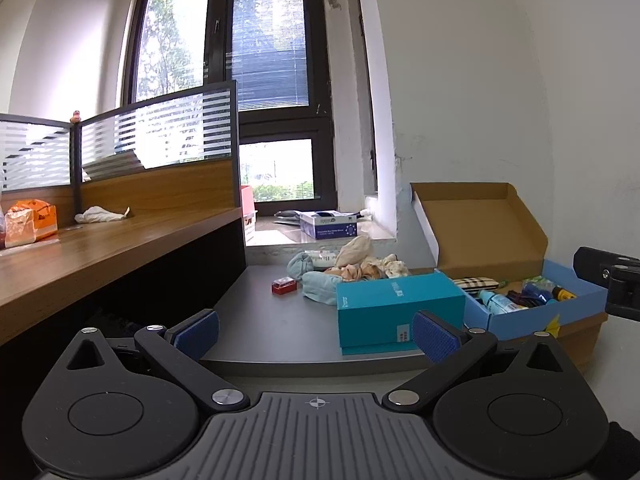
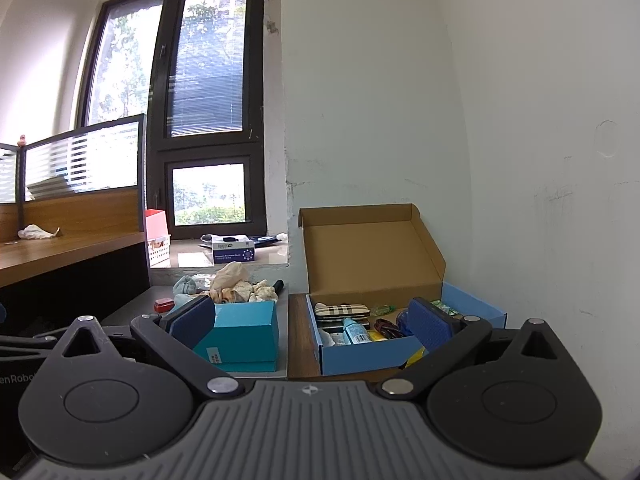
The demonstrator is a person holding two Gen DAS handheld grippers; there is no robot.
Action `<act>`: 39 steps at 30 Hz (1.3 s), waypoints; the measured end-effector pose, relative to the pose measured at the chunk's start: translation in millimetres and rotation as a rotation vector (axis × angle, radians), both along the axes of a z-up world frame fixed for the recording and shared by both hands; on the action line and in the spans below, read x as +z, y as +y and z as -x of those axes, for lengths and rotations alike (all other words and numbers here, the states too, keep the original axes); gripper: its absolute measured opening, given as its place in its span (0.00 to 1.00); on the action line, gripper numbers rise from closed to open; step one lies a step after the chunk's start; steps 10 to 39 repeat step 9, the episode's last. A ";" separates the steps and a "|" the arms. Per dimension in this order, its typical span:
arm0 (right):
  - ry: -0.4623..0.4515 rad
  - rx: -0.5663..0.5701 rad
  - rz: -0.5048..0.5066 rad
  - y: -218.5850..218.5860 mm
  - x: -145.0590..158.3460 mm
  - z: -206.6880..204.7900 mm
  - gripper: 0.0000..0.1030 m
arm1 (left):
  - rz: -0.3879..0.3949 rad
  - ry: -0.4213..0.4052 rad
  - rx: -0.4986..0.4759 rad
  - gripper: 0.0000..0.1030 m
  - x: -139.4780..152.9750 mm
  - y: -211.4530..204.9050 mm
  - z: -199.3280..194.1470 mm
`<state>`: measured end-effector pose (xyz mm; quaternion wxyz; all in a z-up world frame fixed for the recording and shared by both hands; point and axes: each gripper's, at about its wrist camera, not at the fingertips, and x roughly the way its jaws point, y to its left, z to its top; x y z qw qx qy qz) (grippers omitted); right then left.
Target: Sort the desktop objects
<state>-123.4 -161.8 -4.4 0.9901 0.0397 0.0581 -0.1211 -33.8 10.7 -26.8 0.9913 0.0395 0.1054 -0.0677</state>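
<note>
A teal box (image 1: pixel 394 312) stands on the grey desk (image 1: pixel 264 320); it also shows in the right wrist view (image 2: pixel 244 336). Behind it lie a pile of socks and cloths (image 1: pixel 352 268) and a small red case (image 1: pixel 284 285). An open blue cardboard box (image 2: pixel 404 344) with its lid up holds a plaid case (image 2: pixel 340 310), a blue bottle (image 2: pixel 355 330), cables and other small items. My left gripper (image 1: pixel 316 336) is open and empty in front of the desk edge. My right gripper (image 2: pixel 312 320) is open and empty, short of both boxes.
A wooden desk with a striped partition (image 1: pixel 120 232) stands at the left, carrying an orange bag (image 1: pixel 30 222) and a crumpled tissue (image 1: pixel 100 214). A glove box (image 1: pixel 330 225) sits on the windowsill. A white wall (image 2: pixel 520 160) bounds the right side.
</note>
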 end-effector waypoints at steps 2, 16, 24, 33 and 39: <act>-0.002 0.001 0.003 0.5 0.0 -3.9 1.00 | 0.004 0.003 0.002 1.00 0.1 1.0 -2.8; 0.020 0.007 0.006 -0.2 -3.9 -25.1 1.00 | -0.001 0.017 -0.001 1.00 -4.7 0.7 -21.7; 0.020 0.007 0.006 -0.2 -3.9 -25.1 1.00 | -0.001 0.017 -0.001 1.00 -4.7 0.7 -21.7; 0.020 0.007 0.006 -0.2 -3.9 -25.1 1.00 | -0.001 0.017 -0.001 1.00 -4.7 0.7 -21.7; 0.020 0.007 0.006 -0.2 -3.9 -25.1 1.00 | -0.001 0.017 -0.001 1.00 -4.7 0.7 -21.7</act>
